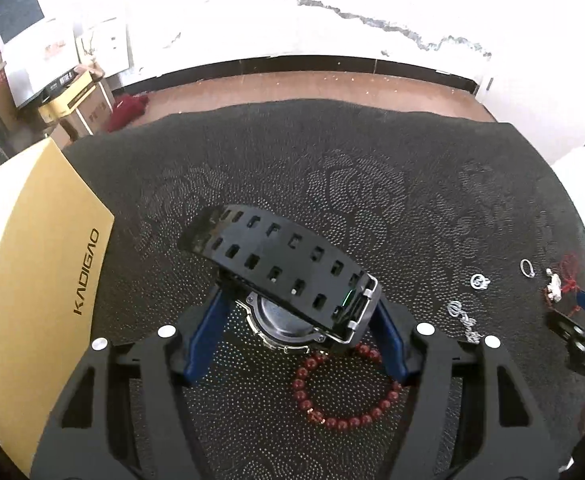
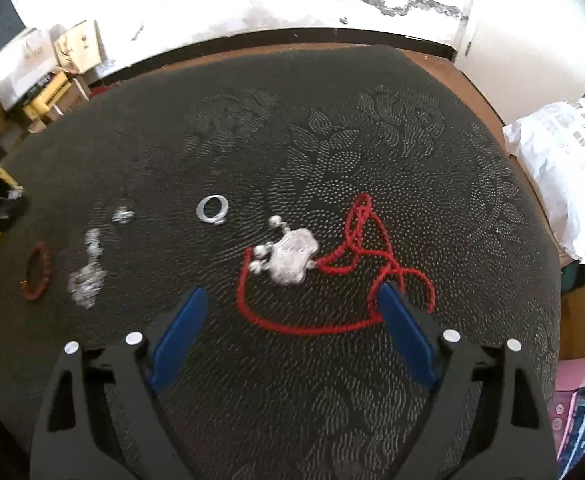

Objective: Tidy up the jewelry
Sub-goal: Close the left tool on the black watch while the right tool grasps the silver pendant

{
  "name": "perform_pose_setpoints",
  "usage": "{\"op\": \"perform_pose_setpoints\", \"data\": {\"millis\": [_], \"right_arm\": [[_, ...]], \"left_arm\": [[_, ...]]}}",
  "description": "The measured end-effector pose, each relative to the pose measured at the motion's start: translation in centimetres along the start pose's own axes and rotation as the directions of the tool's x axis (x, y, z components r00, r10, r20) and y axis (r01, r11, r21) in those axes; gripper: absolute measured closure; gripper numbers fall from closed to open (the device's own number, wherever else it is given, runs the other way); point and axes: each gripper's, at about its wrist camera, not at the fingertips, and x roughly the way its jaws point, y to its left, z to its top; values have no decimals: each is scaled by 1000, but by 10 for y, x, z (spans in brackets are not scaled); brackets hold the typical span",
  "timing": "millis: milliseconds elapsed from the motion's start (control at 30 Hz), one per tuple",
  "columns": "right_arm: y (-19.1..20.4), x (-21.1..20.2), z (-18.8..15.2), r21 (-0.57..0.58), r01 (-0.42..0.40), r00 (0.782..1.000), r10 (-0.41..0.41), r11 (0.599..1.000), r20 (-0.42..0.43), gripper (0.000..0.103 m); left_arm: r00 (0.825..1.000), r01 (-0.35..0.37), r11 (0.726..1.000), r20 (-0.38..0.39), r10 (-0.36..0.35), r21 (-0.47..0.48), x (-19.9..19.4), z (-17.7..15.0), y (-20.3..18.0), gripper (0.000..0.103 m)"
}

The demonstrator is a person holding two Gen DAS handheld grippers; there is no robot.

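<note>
My left gripper [image 1: 298,300] clamps the black watch [image 1: 288,280] (strap up); my right gripper [image 2: 292,300] gapes over the red-cord silver pendant [image 2: 294,256].

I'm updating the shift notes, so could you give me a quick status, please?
Left gripper shut on black watch. Right gripper open over red-cord pendant. Bead bracelet below watch; nothing blocking.

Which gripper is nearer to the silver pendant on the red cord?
Right. The right gripper hangs just above the silver pendant, jaws open around its red cord. The left gripper is far off to the side, shut on the black watch.
</note>
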Motion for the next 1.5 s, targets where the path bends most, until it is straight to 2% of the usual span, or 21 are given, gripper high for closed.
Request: {"op": "perform_pose_setpoints", "data": {"millis": [167, 233, 267, 300, 567, 700, 933, 1067, 1167, 1233, 1500], "right_arm": [[-2, 5, 4, 11, 3, 1000, -4, 1000, 30, 19], [2, 1, 4, -8, -5, 999, 6, 1000, 48, 32], [4, -1, 4, -15, -14, 998, 15, 1000, 53, 50], [4, -2, 4, -18, -15, 998, 16, 1000, 56, 64], [7, -7, 1, -8, -4, 999, 4, 1000, 53, 67], [10, -14, 3, -20, 6, 998, -5, 1000, 68, 77], [15, -16, -2, -62, 42, 998, -38, 997, 55, 76], [19, -13, -10, -91, 94, 994, -88, 991, 63, 66], [10, -11, -10, -50, 58, 997, -56, 997, 48, 64], [7, -11, -8, -23, 30, 999, -30, 999, 27, 68], [6, -18, -10, -1, 22, 999, -22, 1000, 24, 69]], "left_arm": [[1000, 25, 1000, -12, -25, -2, -1, -2, 3, 37], [1000, 28, 1000, -11, -28, -6, -2, -1, 6, 37], [1000, 25, 1000, -9, -25, -4, -3, -1, 7, 37], [1000, 22, 1000, -7, -22, -5, -4, -2, 7, 37], [1000, 23, 1000, -12, -23, -5, -4, -5, 9, 37], [1000, 22, 1000, -13, -22, 1, -4, -5, 8, 37], [1000, 21, 1000, -21, -21, 10, -2, -9, 6, 37], [999, 23, 1000, -23, -23, 11, -2, -7, 6, 37], [999, 24, 1000, -21, -24, 17, -2, -7, 4, 37], [999, 26, 1000, -24, -25, 18, -1, -8, 4, 37], [1000, 26, 999, -15, -25, 23, -5, -10, 3, 37]]}}
